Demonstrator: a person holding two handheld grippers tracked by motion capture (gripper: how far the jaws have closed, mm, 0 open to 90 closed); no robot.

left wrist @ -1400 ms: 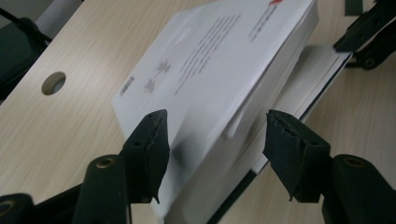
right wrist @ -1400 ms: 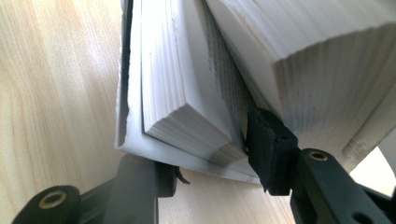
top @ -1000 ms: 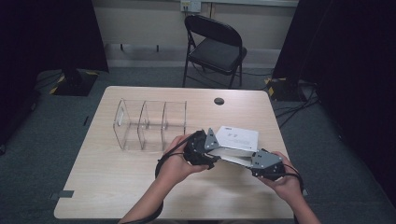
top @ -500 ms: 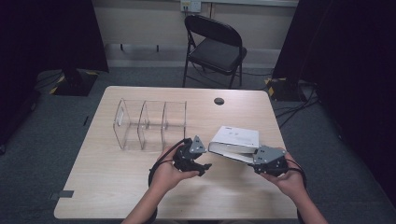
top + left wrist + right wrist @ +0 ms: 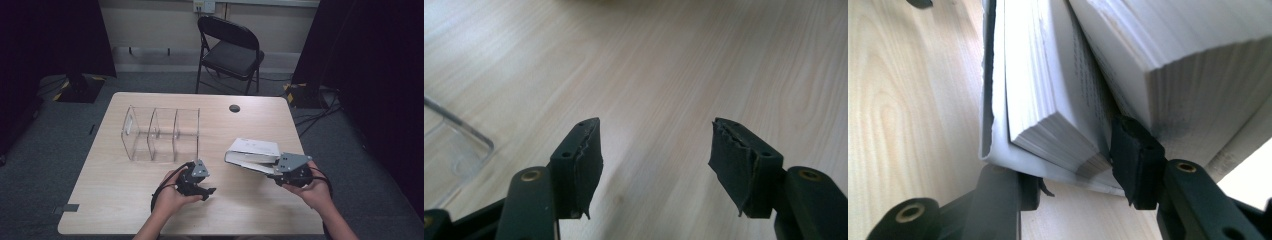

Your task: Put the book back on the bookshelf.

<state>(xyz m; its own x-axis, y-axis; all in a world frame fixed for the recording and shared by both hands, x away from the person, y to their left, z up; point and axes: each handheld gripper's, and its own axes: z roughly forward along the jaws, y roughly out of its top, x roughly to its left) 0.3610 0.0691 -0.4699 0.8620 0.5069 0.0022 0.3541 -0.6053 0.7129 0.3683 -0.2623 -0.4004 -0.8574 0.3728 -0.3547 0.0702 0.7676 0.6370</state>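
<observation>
Change since a second ago: left gripper [image 5: 199, 184] has dropped away from the book [image 5: 251, 151] to the near-centre table [image 5: 115, 200], jaws apart, empty. Right gripper [image 5: 280, 167] stays clamped on part of the pages, one pad wedged between leaves, book lifted at right. One white paperback, thick, fanned. One clear plastic organizer [image 5: 160, 134], three compartments, far left. Two grippers with black rubber pads.
</observation>
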